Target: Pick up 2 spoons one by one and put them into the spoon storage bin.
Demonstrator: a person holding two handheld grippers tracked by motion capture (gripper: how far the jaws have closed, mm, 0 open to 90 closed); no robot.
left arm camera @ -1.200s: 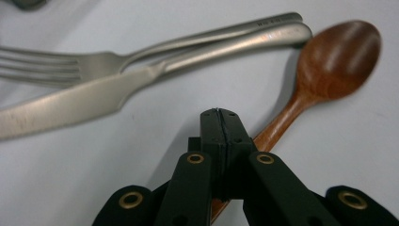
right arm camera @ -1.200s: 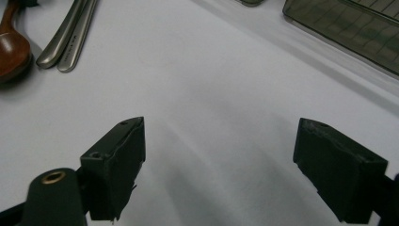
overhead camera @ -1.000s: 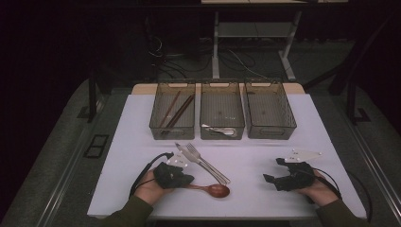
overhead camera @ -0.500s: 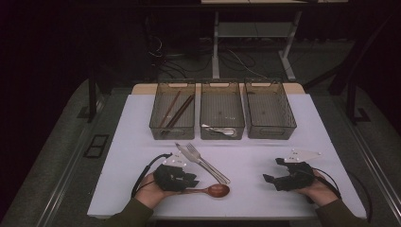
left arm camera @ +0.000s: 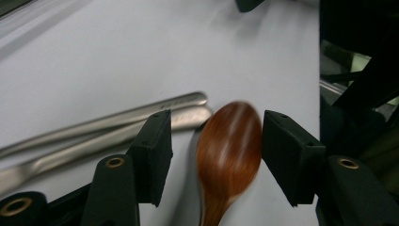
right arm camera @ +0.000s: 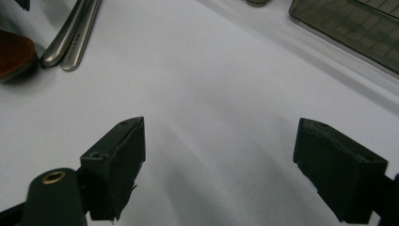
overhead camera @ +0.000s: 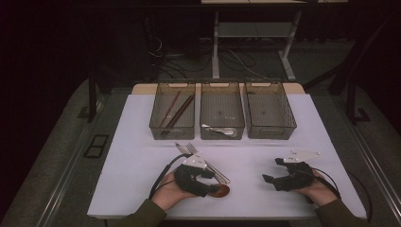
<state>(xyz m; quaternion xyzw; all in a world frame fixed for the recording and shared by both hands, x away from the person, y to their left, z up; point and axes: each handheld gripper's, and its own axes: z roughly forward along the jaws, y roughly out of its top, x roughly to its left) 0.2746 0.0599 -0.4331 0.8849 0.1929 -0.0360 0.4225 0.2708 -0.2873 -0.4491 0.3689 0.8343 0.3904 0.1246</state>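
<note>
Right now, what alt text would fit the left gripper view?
A brown wooden spoon's bowl lies on a white table between the left gripper's open black jaws, which have just been opening. Two metal utensil handles lie to its left.

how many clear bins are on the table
3, side by side along the far edge: the left bin holds chopsticks, the middle bin a pale utensil, the right bin looks empty.

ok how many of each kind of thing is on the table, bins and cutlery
clear smoky plastic bins: 3
brown wooden chopsticks in the left bin: 2
pale utensil in the middle bin: 1
silver metal forks on the white table: 2
brown wooden spoon: 1
total: 9
</note>
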